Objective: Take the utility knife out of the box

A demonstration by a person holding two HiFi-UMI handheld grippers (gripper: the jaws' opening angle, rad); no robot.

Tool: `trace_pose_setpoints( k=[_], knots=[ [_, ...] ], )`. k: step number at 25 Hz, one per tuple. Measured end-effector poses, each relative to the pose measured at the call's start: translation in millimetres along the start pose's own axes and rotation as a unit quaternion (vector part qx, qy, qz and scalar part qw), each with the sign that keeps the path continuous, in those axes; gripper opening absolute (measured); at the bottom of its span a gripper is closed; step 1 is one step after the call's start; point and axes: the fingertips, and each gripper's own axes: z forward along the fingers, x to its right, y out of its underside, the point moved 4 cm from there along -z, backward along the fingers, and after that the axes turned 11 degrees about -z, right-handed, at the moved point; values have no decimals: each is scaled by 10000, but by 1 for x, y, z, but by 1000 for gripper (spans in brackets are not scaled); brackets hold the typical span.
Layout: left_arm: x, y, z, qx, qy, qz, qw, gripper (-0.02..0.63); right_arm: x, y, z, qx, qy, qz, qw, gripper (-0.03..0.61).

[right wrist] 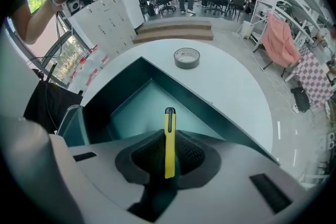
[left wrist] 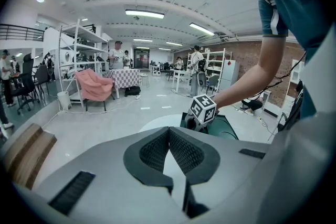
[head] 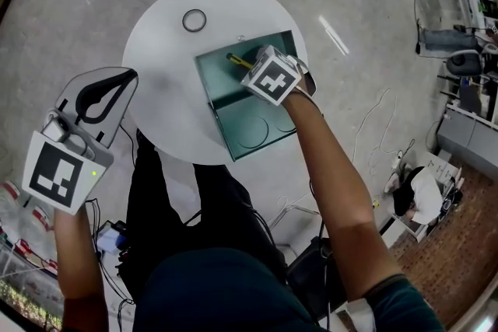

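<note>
Two grippers are shown: the right gripper is clamped on the yellow utility knife, which is held over the floor of the open green box on the round white table. The left gripper is held at the table's left edge — jaws brought together, nothing between them. One roll of tape is laid beyond the box.

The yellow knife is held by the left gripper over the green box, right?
No, the right gripper holds the yellow knife over the green box; the right gripper view shows it between those jaws. The left gripper is shut on nothing.
</note>
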Motion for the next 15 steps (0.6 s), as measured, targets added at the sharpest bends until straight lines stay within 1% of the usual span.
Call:
trace_pose_setpoints(
  k=[4,7,10,15],
  knots=[
    [1,-9,-4,58,9,97,9999,18,1,-1,-4,-90,123,-77,9999,77],
    [4,-18,-6,109,19,191,9998,18,1,4,-12,-97,247,-9,9996,75],
    [9,-29,-9,157,34,302,9994,18,5,5,-28,-60,388,-13,9992,75],
    [19,-50,-23,263,47,471,9985,18,5,4,-62,48,587,124,9982,75]
  ],
)
